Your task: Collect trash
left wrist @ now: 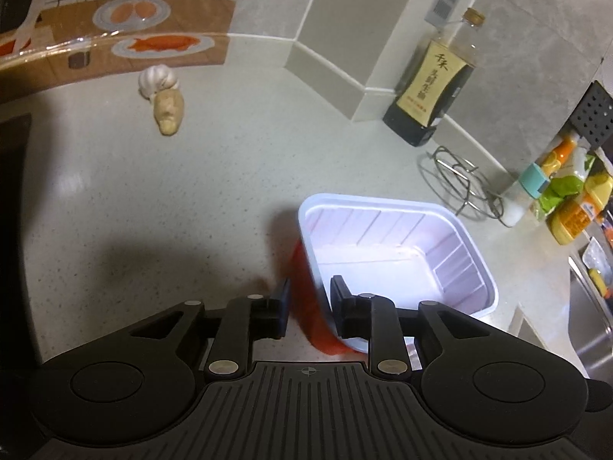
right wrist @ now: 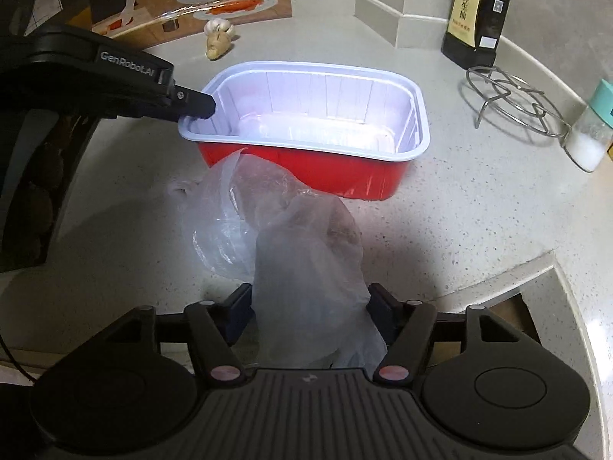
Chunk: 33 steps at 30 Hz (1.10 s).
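A red food container with a white inside (right wrist: 306,119) stands on the pale counter, and it also shows in the left wrist view (left wrist: 394,249). My left gripper (left wrist: 309,299) straddles its near left rim, one finger inside and one outside, closed on the wall; it shows from the side in the right wrist view (right wrist: 195,107). A crumpled clear plastic bag (right wrist: 291,237) lies in front of the container. My right gripper (right wrist: 310,310) holds the bag's near end between its fingers.
A garlic bulb (left wrist: 158,78) and a ginger piece (left wrist: 169,111) lie at the back. A soy sauce bottle (left wrist: 435,80), a wire trivet (left wrist: 459,180) and a salt jar (right wrist: 588,134) stand at the right. A sink (left wrist: 590,326) lies far right.
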Tool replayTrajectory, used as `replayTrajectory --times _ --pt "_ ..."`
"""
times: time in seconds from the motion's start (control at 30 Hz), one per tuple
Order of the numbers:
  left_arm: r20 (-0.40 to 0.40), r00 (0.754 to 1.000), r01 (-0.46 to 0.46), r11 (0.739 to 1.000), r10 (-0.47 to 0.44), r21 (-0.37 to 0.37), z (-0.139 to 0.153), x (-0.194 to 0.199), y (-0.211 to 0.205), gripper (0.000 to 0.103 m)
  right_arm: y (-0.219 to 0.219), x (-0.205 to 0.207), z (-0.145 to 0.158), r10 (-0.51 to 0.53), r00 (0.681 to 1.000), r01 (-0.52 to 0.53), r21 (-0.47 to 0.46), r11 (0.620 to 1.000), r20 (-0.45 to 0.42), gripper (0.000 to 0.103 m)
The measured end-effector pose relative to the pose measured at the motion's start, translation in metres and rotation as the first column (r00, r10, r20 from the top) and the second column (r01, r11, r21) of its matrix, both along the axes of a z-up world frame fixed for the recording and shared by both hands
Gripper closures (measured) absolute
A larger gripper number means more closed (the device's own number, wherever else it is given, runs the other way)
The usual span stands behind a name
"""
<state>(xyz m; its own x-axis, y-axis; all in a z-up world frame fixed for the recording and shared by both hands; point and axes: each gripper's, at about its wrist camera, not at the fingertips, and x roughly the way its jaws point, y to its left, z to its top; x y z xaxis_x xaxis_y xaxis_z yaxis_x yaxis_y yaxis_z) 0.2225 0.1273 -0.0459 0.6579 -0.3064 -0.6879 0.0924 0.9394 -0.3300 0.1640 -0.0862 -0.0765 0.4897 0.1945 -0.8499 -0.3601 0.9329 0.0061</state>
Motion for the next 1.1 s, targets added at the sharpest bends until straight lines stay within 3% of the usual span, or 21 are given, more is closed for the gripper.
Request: replayTrajectory --times 0.23,0.33,0.4,0.53,0.7,0.87,0.97,1.1 --pt "0.001 0.999 -0.046 0.994 0.046 0.094 0.007 -0.028 0.022 0.08 0.002 -0.004 -0.003 0.023 1.0 -0.023 -0.002 1.0 0.02 0.022" --pt "-0.012 0.997 -0.079 0.995 0.08 0.068 0.007 -0.039 0.037 0.081 -0.001 -0.004 -0.005 0.015 0.999 -0.015 0.008 1.0 0.029 0.017" --pt "-0.013 0.995 -0.097 0.995 0.098 0.029 0.003 -0.043 0.045 0.077 -0.002 -0.006 -0.006 0.017 0.999 -0.018 0.018 1.0 0.037 0.014" --pt "-0.026 0.994 -0.111 0.994 0.111 -0.012 -0.008 -0.035 0.046 0.076 -0.001 -0.004 -0.009 0.023 1.0 -0.024 0.044 0.999 0.011 0.0" --pt "-0.033 0.992 -0.12 0.992 0.119 -0.041 -0.014 -0.028 0.044 0.082 0.009 0.002 -0.009 -0.051 0.999 0.051 0.014 0.999 -0.016 0.0" --pt "-0.027 0.984 -0.177 0.983 0.176 -0.05 -0.014 -0.042 0.057 0.086 0.02 -0.001 -0.009 0.058 0.998 -0.059 -0.018 0.998 -0.032 0.0" --pt "-0.023 0.97 -0.242 0.969 0.241 -0.052 -0.012 -0.055 0.071 0.088 0.02 -0.004 -0.005 0.053 0.998 -0.054 -0.001 0.999 -0.035 0.008" --pt "-0.035 0.958 -0.286 0.956 0.284 -0.072 -0.011 -0.064 0.084 0.088 0.02 -0.011 0.006 0.051 0.998 -0.052 0.012 0.999 0.028 0.008"
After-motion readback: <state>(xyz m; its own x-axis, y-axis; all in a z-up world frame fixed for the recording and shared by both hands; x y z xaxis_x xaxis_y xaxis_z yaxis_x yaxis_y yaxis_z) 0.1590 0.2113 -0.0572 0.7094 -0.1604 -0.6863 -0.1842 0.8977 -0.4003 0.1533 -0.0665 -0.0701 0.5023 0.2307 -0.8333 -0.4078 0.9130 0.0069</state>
